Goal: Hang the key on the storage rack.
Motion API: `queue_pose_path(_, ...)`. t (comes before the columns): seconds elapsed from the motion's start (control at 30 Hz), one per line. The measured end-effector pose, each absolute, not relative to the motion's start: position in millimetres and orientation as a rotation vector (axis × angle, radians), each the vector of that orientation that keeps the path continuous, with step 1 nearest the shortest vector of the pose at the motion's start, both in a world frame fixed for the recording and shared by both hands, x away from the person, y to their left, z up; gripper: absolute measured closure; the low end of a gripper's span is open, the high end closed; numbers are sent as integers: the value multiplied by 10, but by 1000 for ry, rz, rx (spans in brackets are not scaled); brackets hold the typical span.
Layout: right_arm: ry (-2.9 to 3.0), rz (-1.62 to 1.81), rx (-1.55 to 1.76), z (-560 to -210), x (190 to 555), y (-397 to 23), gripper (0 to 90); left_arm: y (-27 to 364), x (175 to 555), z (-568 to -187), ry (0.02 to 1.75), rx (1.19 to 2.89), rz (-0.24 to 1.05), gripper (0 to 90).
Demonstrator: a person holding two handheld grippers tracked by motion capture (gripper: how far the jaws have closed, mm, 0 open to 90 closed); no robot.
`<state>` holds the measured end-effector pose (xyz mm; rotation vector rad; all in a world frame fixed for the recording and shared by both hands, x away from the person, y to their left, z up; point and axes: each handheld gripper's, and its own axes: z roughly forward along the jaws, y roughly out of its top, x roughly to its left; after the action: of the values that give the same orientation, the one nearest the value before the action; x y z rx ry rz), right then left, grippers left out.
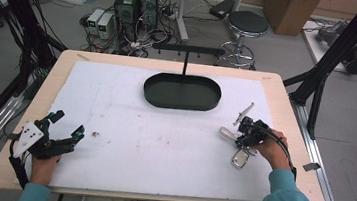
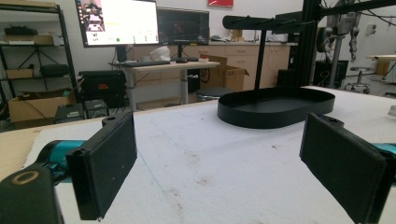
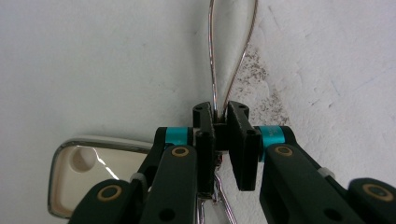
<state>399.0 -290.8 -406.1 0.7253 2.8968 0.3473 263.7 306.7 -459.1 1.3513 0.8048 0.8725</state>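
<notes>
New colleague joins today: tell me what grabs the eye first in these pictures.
The black oval tray with its hanging stand sits at the far middle of the white mat. At the near right, the right gripper is shut on a shiny metal utensil, beside a rectangular metal scoop. The left gripper rests open, near left.

Lighting is even and diffuse from overhead; shadows on the white surface (image 1: 162,144) are soft and short. The high view is slightly soft, low in detail, with mild bowing at the edges. In the left gripper view, the monitor (image 2: 117,21) glares brightly. In the right gripper view, the metal loop (image 3: 232,51) shows sharp highlights; the near black arms are blurred.
</notes>
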Motion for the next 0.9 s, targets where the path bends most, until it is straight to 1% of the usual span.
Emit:
queue_pose_path(0.23,2834,499,770,-3951,3979,-2944,827,3067,2639,-4591,805,1350,874,114)
queue_pose_path(0.3,2798,621,812,-3890,3972,-2972,827,3067,2638,-4591,805,1351,874,113)
queue_pose_path(0.53,2675,791,883,-3770,3952,-3004,826,3065,2638,-4591,804,1351,874,114)
queue_pose_path(0.9,2445,1049,927,-3577,3951,-2946,826,3062,2637,-4591,803,1351,875,114)
